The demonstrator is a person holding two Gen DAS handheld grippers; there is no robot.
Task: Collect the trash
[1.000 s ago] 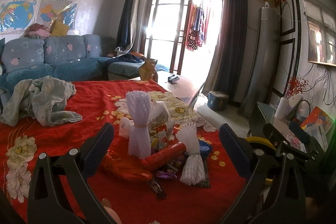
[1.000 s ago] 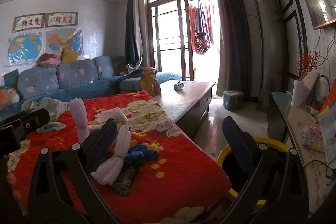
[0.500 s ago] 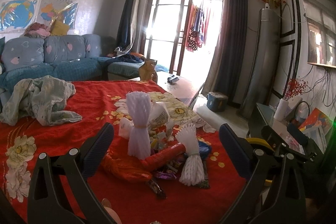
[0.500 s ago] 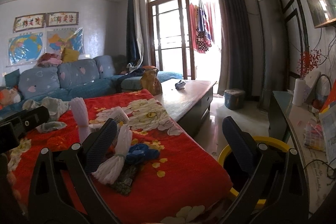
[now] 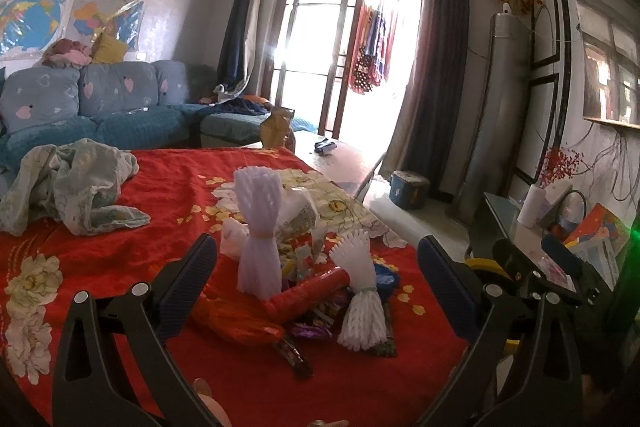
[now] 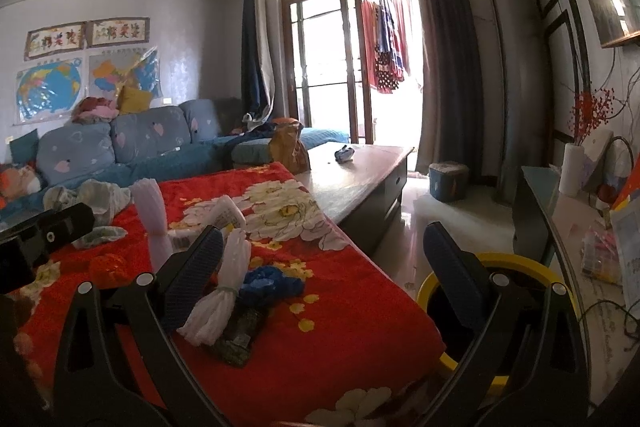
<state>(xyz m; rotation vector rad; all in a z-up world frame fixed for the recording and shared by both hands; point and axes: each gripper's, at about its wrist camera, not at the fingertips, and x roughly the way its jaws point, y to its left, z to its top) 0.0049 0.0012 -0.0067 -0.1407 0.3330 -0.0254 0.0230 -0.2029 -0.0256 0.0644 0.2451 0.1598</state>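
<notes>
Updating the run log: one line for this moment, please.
left claw: open, empty | right claw: open, empty | trash pile: on red blanket | yellow-rimmed bin: beside it

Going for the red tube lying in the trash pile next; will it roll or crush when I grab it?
The red tube looks round and smooth, so a push may roll it. It rests propped on wrappers, so it could slide. Probably light and hollow; a firm squeeze might dent it.
</notes>
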